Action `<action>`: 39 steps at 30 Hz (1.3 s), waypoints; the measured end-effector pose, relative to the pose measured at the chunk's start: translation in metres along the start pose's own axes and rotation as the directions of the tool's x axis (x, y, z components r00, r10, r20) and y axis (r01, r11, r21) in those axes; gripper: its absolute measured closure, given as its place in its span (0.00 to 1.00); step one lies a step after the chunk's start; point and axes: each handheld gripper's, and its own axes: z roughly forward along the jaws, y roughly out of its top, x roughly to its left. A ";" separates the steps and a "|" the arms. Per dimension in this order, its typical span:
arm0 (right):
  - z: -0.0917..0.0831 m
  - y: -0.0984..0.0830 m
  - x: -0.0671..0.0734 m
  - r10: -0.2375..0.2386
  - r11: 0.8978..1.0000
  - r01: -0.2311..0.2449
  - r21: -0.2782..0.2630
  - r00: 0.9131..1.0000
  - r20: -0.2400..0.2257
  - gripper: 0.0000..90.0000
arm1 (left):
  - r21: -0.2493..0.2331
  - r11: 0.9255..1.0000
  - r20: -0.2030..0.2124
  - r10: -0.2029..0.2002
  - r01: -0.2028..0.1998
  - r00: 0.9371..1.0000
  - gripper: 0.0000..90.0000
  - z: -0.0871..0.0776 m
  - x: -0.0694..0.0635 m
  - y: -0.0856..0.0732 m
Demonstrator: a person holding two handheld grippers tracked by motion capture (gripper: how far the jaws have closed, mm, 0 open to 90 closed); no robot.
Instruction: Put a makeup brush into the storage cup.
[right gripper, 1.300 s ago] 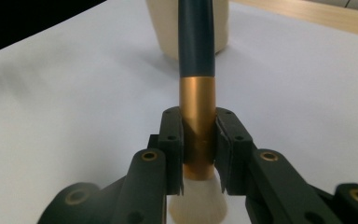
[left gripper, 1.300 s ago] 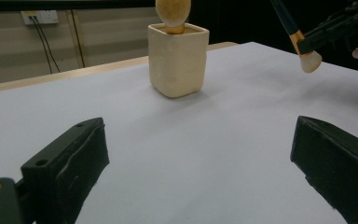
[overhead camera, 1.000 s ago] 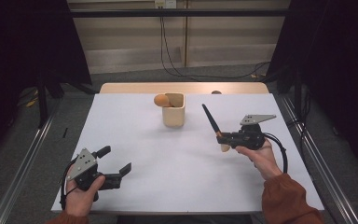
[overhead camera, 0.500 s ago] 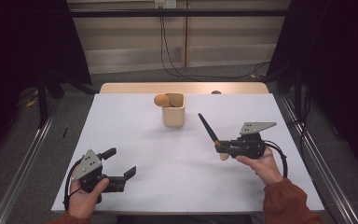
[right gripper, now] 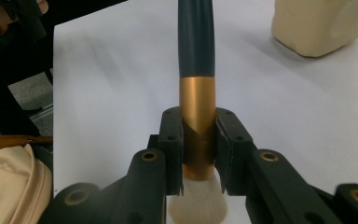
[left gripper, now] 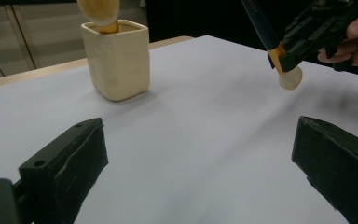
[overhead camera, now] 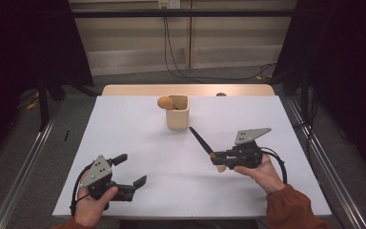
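A makeup brush (overhead camera: pixel 199 140) with a dark handle, gold ferrule (right gripper: pixel 196 107) and pale bristles (left gripper: pixel 290 78) is clamped at the ferrule by my right gripper (overhead camera: pixel 215 160) (right gripper: pixel 198 135), right of the table's centre. Its handle slants up toward the far left and its bristles hang just above the white table (overhead camera: pixel 138 138). A cream cup (overhead camera: pixel 177 116) (left gripper: pixel 116 60) (right gripper: pixel 321 23) stands at the far middle. A second brush's round tan head (overhead camera: pixel 165 102) (left gripper: pixel 100 10) pokes out of the cup. My left gripper (overhead camera: pixel 133 169) (left gripper: pixel 203 140) rests at the near left, open, with nothing between its fingers.
A wooden strip (overhead camera: pixel 186 89) runs along the table's far edge, with a small dark thing (overhead camera: pixel 220 94) on it. Metal rails (overhead camera: pixel 24 167) flank the table on both sides. Cables (overhead camera: pixel 176 57) lie on the floor behind. White surface stretches between the two grippers.
My right gripper has carried the brush a little toward the near side and left. The left gripper has stayed where it was.
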 end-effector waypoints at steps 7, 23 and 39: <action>0.009 0.010 0.004 -0.042 0.997 0.045 0.059 0.998 -0.042 0.83 | 0.017 1.000 0.022 0.003 -0.003 1.000 0.03 0.004 -0.002 0.002; 0.031 0.029 0.019 -0.130 0.971 0.153 0.182 0.983 -0.131 0.83 | 0.056 0.997 0.081 0.057 -0.061 0.995 0.03 0.010 -0.006 0.016; 0.040 0.036 0.027 -0.209 0.897 0.270 0.348 0.956 -0.204 0.83 | 0.179 0.973 0.181 0.112 -0.144 0.977 0.03 0.027 -0.007 0.022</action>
